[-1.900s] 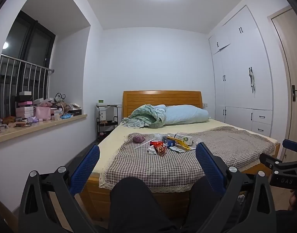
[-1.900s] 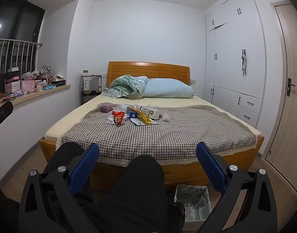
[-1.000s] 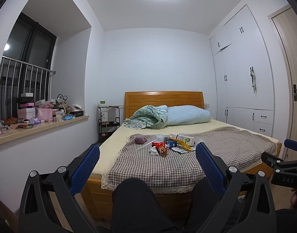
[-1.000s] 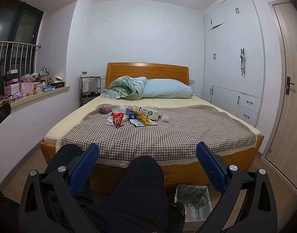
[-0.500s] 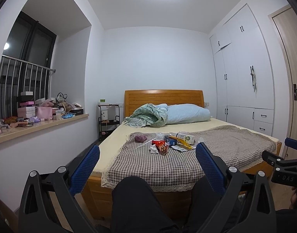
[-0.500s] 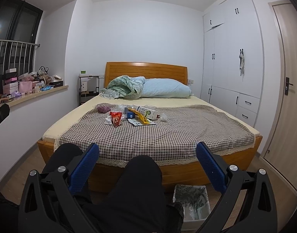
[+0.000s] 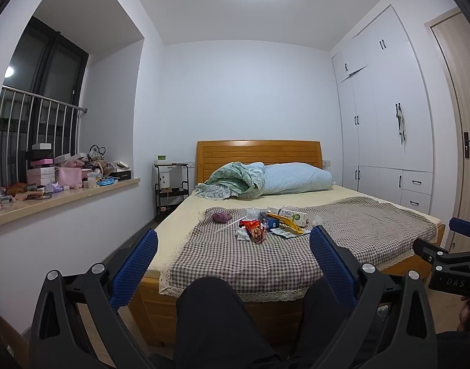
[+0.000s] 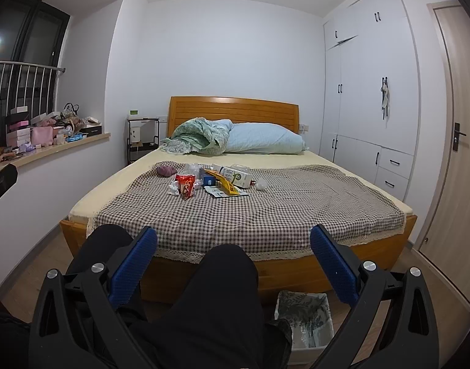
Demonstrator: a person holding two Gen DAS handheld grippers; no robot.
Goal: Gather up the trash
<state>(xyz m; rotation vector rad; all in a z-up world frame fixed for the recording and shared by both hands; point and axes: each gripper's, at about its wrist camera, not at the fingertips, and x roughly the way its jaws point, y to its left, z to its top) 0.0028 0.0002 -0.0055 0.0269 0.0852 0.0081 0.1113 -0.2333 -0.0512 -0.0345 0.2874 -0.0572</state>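
A heap of trash lies on the checked cloth [image 8: 265,212] of the bed: a red snack bag [image 8: 186,186], a yellow wrapper [image 8: 224,183], a milk carton [image 8: 235,176], a blue box [image 8: 209,180], a purple lump [image 8: 166,171] and crumpled white paper [image 8: 173,188]. The left wrist view shows the same red snack bag [image 7: 255,230] and milk carton [image 7: 291,216]. My left gripper [image 7: 233,252] and right gripper [image 8: 233,249] are both open and hold nothing, well short of the bed, above a person's dark trouser legs. A white bin [image 8: 305,319] with a plastic liner stands on the floor by the bed's foot.
A wooden bed frame [image 8: 342,264] with a pillow [image 8: 262,143] and green quilt [image 8: 201,136] fills the room. White wardrobes [image 8: 367,92] and a door [image 8: 462,153] line the right. A cluttered window sill [image 8: 44,150] and a black shelf trolley [image 8: 142,141] stand left.
Both views shift only slightly; the bed and trash stay where they were, and both grippers stay open.
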